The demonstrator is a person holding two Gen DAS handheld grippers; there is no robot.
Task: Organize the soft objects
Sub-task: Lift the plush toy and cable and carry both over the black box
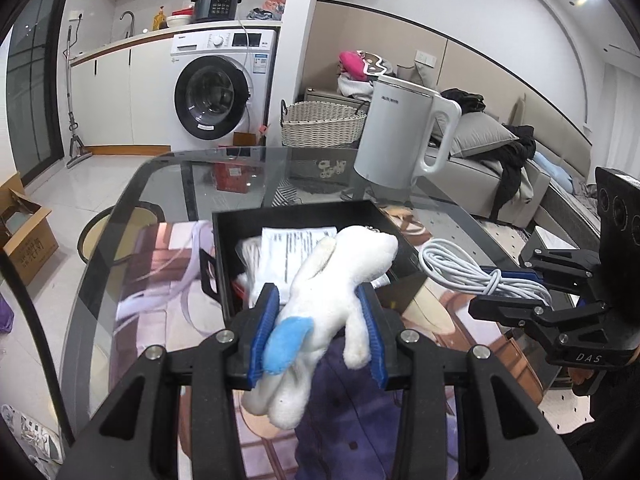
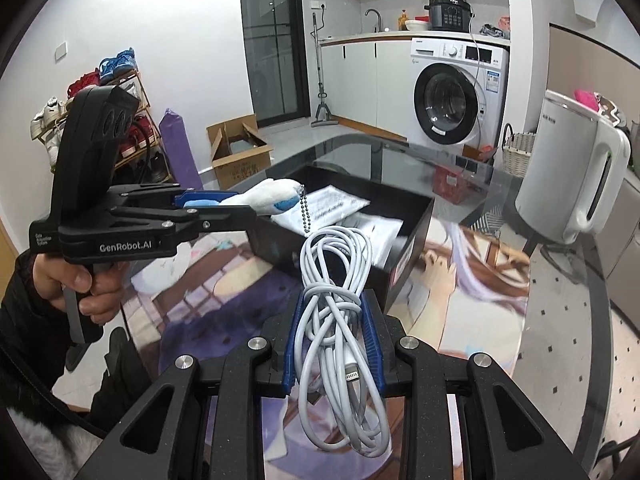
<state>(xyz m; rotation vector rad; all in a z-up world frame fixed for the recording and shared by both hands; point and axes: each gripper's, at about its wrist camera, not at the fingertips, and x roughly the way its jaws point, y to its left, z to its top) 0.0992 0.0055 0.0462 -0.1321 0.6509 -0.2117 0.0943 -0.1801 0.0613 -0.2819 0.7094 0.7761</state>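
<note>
Left gripper (image 1: 320,332): clamped on white plush toy (image 1: 328,292), lifted for binning. Right gripper (image 2: 334,340): clamped on coiled white cable (image 2: 340,304); black tray (image 2: 412,236) at 12 o'clock, likely destination.

Bright, even indoor light; glass table (image 1: 168,184) reflects glare; fisheye edges bend and darken.

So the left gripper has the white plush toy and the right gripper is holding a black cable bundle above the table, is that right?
Not quite: the cable bundle in the right gripper is white, not black, as the right wrist view shows. The left gripper does hold the white plush toy.
</note>
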